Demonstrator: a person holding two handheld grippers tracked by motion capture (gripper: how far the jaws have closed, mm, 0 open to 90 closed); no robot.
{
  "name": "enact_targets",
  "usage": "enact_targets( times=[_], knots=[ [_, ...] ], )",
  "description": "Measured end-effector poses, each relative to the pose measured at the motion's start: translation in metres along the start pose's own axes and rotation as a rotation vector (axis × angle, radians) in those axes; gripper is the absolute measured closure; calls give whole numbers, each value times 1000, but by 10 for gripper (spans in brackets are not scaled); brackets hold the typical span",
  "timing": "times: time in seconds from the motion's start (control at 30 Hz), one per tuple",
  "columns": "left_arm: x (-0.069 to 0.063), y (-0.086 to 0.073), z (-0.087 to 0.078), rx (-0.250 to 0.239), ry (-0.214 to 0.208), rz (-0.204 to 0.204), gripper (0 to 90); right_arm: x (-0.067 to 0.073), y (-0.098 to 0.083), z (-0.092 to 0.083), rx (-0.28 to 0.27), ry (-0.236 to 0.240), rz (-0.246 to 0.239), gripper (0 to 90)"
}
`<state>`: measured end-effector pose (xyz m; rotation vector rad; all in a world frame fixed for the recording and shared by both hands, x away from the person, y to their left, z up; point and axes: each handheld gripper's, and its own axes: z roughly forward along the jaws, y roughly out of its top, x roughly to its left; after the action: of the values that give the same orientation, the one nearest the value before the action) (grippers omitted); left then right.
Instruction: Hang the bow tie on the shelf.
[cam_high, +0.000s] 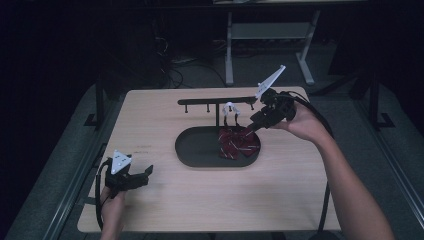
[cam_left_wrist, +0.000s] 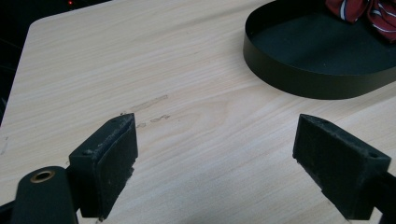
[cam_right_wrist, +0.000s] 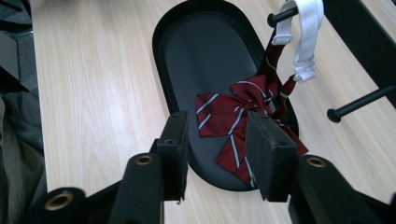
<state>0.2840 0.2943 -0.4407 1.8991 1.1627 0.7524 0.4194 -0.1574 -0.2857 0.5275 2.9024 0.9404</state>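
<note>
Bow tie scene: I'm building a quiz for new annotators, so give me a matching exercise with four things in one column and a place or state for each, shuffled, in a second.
Things:
1. bow tie
2. white strap
3. left tongs
4. right tongs

Places or states:
A. open, low over bare wood near the table's front left corner
B. hanging from a peg of the black rack
C. lying in the black oval tray, at its right end
D. open, held above the tray's right end

Pairs: 1-C, 2-B, 3-A, 4-D
</note>
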Motion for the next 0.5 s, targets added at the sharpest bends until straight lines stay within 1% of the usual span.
enact_targets(
  times=[0.03, 0.13, 0.33, 0.43, 0.5],
  knots=[
    [0, 0, 0, 1, 0, 0, 136, 1, -1, 0, -10, 6, -1, 573],
    [1, 0, 0, 0, 2, 0, 135, 3, -3, 0, -14, 2, -7, 562],
    [1, 0, 0, 1, 3, 6, 135, 3, -8, -3, -22, -4, 2, 539],
    [1, 0, 0, 0, 3, 6, 135, 5, -11, -5, -29, 5, 17, 530],
    [2, 0, 0, 1, 4, 7, 136, 5, -13, -5, -31, 2, 18, 524]
  ],
)
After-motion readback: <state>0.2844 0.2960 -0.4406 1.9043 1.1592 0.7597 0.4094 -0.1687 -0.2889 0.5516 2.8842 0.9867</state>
